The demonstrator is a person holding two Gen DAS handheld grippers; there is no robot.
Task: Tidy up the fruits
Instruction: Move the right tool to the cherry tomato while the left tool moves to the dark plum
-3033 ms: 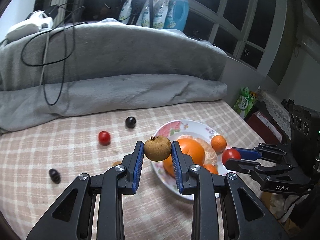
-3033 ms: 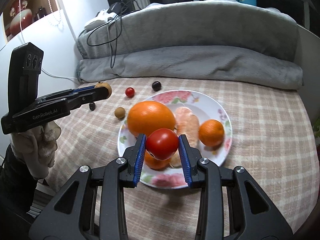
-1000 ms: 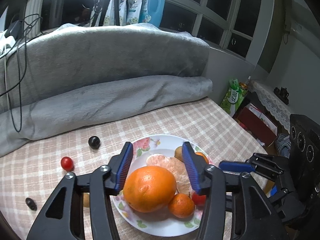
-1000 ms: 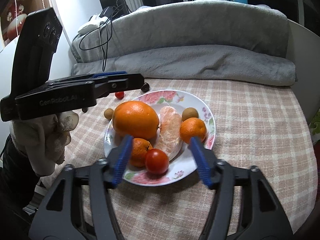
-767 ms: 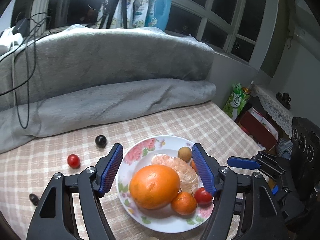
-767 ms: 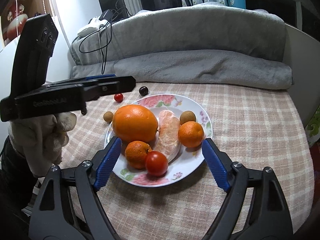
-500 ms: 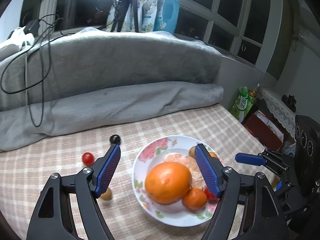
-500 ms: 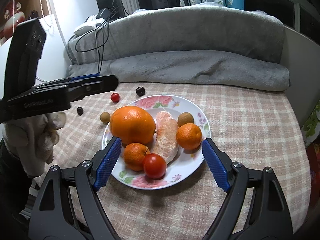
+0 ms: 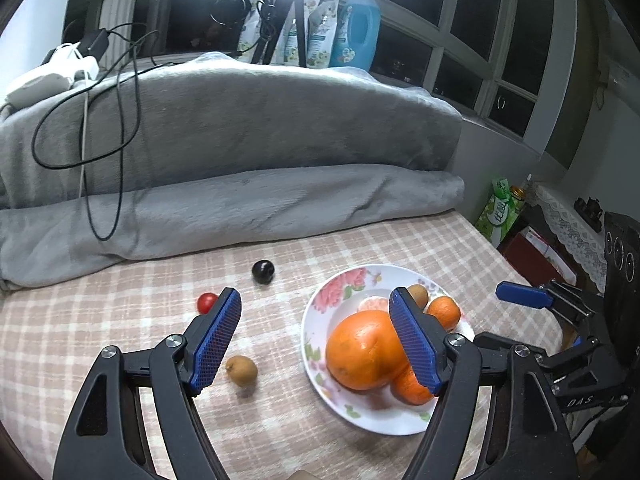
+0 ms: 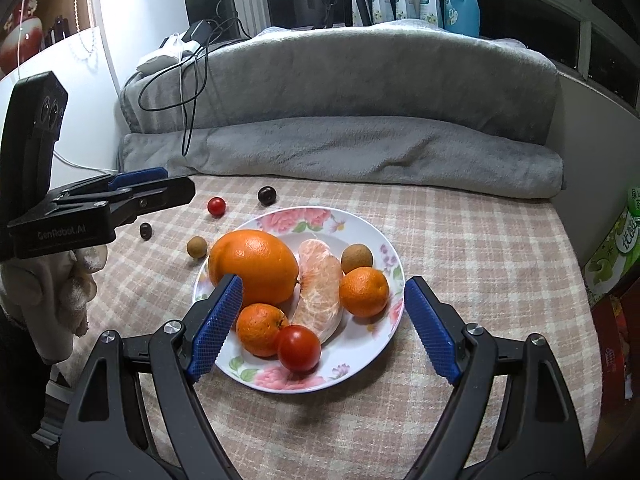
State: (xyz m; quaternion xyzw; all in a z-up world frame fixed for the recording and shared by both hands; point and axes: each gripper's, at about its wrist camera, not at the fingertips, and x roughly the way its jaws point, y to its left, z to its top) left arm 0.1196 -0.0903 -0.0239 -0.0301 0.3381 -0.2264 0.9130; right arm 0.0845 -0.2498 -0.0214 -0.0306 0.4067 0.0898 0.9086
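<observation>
Right wrist view: the right gripper [image 10: 322,322] is held with jaws spread wide and empty above the flowered plate [image 10: 362,224], where a large orange [image 10: 254,266], two small oranges, a peeled segment, a tomato [image 10: 299,348] and a brown fruit are gathered. Left wrist view: the left gripper [image 9: 314,342] is likewise parted, gripping nothing, over the checked cloth [image 9: 120,308] beside the plate, near a loose brown fruit [image 9: 241,370].

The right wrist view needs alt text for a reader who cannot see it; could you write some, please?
A flowered plate on a checked tablecloth holds a large orange, two mandarins, a peeled segment, a tomato and a brown fruit, framed by the open, empty right gripper.
</observation>
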